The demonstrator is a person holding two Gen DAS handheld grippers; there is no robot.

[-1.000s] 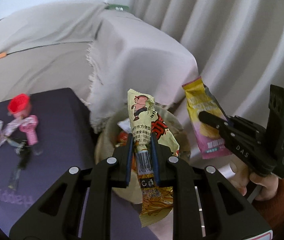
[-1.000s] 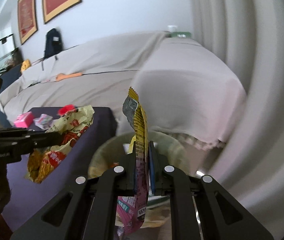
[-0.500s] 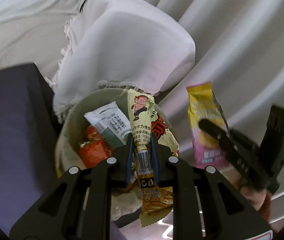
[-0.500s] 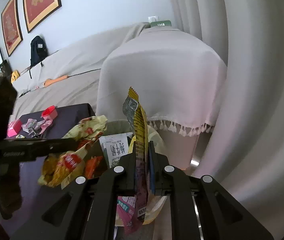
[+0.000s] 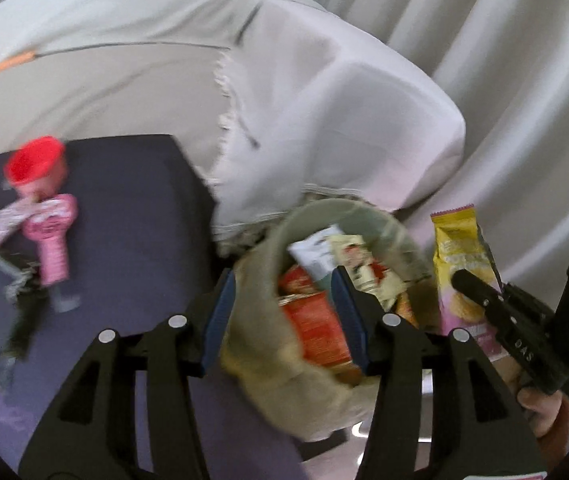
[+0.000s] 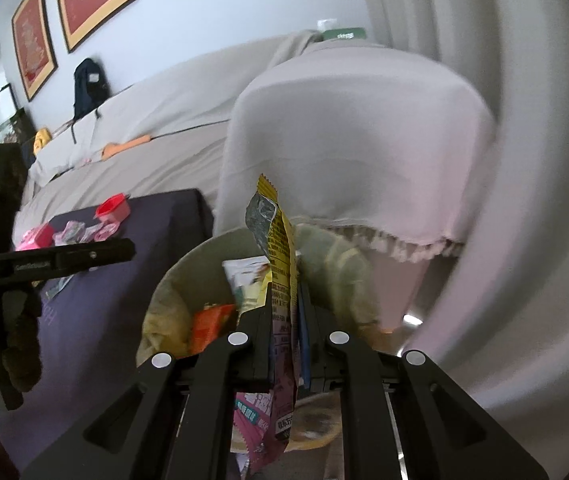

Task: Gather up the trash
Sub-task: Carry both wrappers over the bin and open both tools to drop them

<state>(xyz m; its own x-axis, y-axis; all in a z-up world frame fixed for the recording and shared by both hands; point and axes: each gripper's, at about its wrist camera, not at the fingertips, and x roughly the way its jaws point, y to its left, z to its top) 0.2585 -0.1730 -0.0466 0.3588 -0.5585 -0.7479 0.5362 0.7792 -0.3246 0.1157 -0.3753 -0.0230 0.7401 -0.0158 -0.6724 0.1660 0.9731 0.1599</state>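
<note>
A round bin (image 5: 388, 228) lined with a pale bag stands beside the dark table and holds several wrappers, among them a yellow cartoon snack bag (image 5: 364, 268) and a red packet (image 5: 316, 320). My left gripper (image 5: 284, 304) is open and empty above the bin. My right gripper (image 6: 286, 312) is shut on a yellow and pink snack bag (image 6: 278, 264), held upright over the bin (image 6: 188, 264). That bag (image 5: 460, 264) and the right gripper (image 5: 496, 308) show at the right of the left wrist view.
The dark purple table (image 5: 124, 216) carries a red-lidded pink cup (image 5: 38, 164), a pink handheld fan (image 5: 54, 236) and small wrappers at the left. A sofa with a beige cover (image 5: 324, 96) stands behind the bin. Curtains (image 6: 524, 160) hang at the right.
My left gripper has opened and the yellow cartoon snack bag has dropped into the bin. The left view has swung back toward the table. My right gripper still holds its bag.
</note>
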